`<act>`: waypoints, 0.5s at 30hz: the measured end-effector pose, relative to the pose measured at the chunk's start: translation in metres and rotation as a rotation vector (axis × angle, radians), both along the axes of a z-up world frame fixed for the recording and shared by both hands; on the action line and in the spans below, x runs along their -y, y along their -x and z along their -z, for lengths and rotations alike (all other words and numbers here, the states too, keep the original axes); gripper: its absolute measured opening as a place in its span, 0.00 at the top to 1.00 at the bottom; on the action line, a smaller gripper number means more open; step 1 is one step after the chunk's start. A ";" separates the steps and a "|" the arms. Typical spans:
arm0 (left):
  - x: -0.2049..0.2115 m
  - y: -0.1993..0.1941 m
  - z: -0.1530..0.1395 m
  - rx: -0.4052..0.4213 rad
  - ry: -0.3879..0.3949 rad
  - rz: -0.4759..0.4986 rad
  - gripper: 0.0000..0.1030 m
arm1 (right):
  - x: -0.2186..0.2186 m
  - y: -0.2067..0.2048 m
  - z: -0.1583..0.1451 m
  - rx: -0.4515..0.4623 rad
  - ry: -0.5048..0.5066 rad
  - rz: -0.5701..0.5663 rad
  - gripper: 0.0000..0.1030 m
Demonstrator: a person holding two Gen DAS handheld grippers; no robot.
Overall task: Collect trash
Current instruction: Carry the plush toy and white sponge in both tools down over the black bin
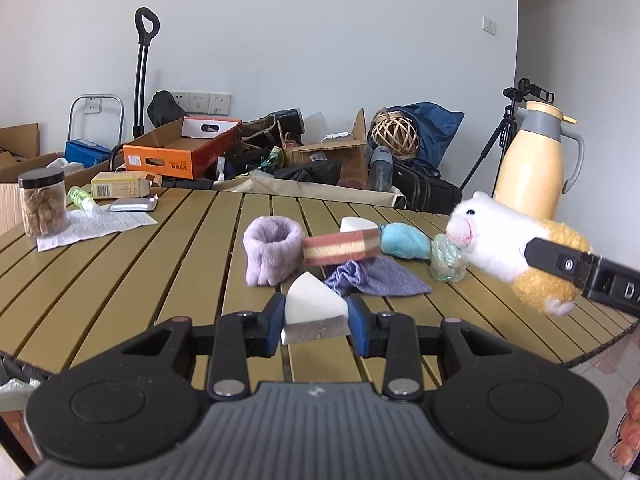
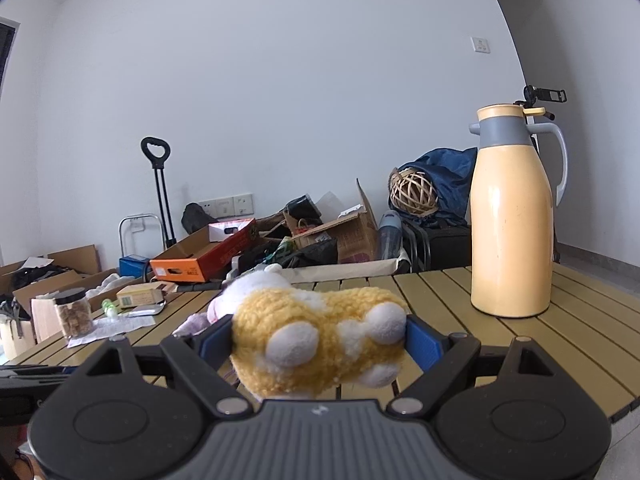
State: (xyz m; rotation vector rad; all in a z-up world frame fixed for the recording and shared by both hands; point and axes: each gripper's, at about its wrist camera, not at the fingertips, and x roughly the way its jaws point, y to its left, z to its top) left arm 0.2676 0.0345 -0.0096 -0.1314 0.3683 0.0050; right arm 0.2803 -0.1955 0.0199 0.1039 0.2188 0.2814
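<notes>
My left gripper (image 1: 315,318) is shut on a white wedge-shaped sponge (image 1: 312,306), held just above the slatted wooden table (image 1: 120,276). Beyond it lie a purple fuzzy wristband (image 1: 272,250), a pink-and-cream striped sponge (image 1: 340,246), a white block (image 1: 358,224), a blue fluffy cloth (image 1: 404,242), a purple rag (image 1: 376,278) and a crumpled clear plastic wrapper (image 1: 446,258). My right gripper (image 2: 320,340) is shut on a yellow-and-white plush toy (image 2: 316,340), with its head pointing away. The same plush toy (image 1: 504,246) hangs at the right in the left wrist view.
A yellow thermos jug (image 2: 512,216) stands on the table at the right. At the table's left are a jar of snacks (image 1: 42,204), a printed sheet (image 1: 96,224), a foil packet (image 1: 132,205), a small green bottle (image 1: 80,196) and a carton (image 1: 120,186). Boxes and bags crowd the floor behind.
</notes>
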 end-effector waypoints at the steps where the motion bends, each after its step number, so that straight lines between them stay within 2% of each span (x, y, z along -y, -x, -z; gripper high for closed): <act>1: 0.000 0.004 0.000 0.002 0.003 0.003 0.66 | 0.001 0.005 0.002 -0.002 -0.001 0.002 0.15; 8: 0.000 0.029 0.007 -0.007 0.029 0.022 0.66 | 0.008 0.042 0.012 -0.014 -0.018 0.006 0.15; 15: 0.004 0.048 0.018 -0.035 0.020 0.050 0.66 | 0.017 0.075 0.022 -0.035 -0.031 0.011 0.15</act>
